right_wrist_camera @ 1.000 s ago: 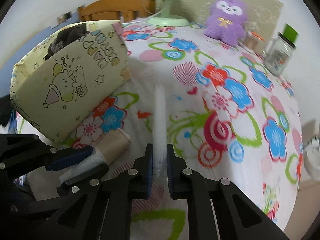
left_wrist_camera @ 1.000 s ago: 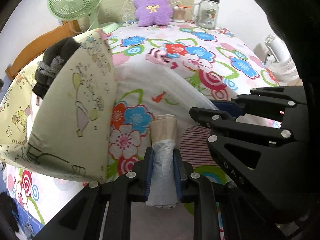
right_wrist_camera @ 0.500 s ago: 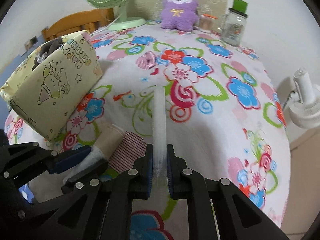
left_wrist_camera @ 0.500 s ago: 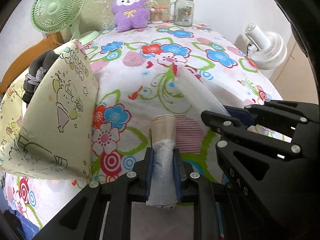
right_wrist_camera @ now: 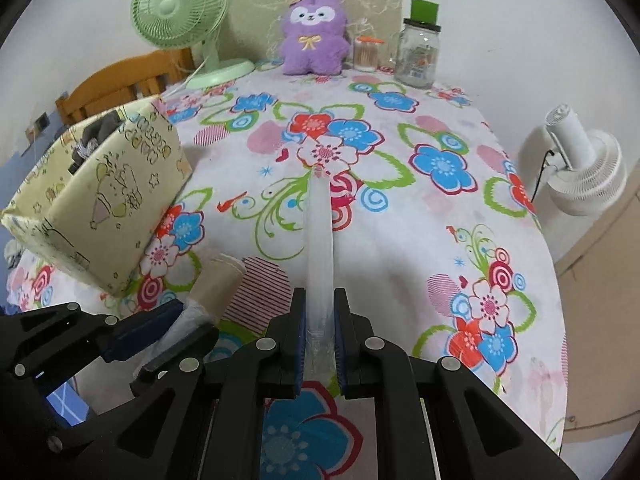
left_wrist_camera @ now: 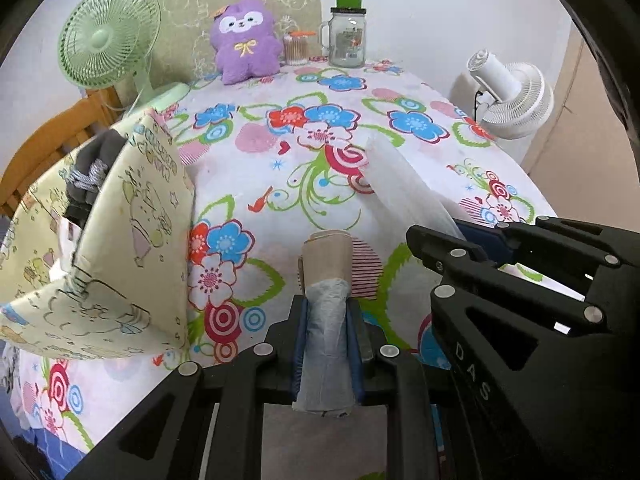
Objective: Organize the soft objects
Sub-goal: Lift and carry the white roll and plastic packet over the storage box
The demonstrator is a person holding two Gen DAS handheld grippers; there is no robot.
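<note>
My left gripper (left_wrist_camera: 328,312) is shut on a roll of thin plastic bags (left_wrist_camera: 326,340); its brown cardboard core (left_wrist_camera: 326,260) sticks out past the fingertips over the floral tablecloth (left_wrist_camera: 320,128). My right gripper (right_wrist_camera: 320,304) is shut on a long translucent white plastic sheet (right_wrist_camera: 319,240), seen edge-on and reaching forward over the table. In the left wrist view that sheet (left_wrist_camera: 400,184) runs up from the right gripper (left_wrist_camera: 452,236). The right wrist view shows the left gripper (right_wrist_camera: 192,320) and roll (right_wrist_camera: 218,284) at lower left. A pale yellow printed fabric bin (left_wrist_camera: 132,240) holding dark clothes (left_wrist_camera: 96,156) stands to the left.
A purple plush toy (left_wrist_camera: 245,40), a small jar of sticks (left_wrist_camera: 296,48) and a glass mug jar (left_wrist_camera: 347,36) line the table's far edge. A green fan (left_wrist_camera: 106,40) stands at far left, a wooden chair (left_wrist_camera: 48,140) behind the bin, a white fan (left_wrist_camera: 512,96) beyond the right edge.
Both hands have rolled and shifted sideways, so the table now sits more level in both views and the white fan has come into sight. Both grips are unchanged.
</note>
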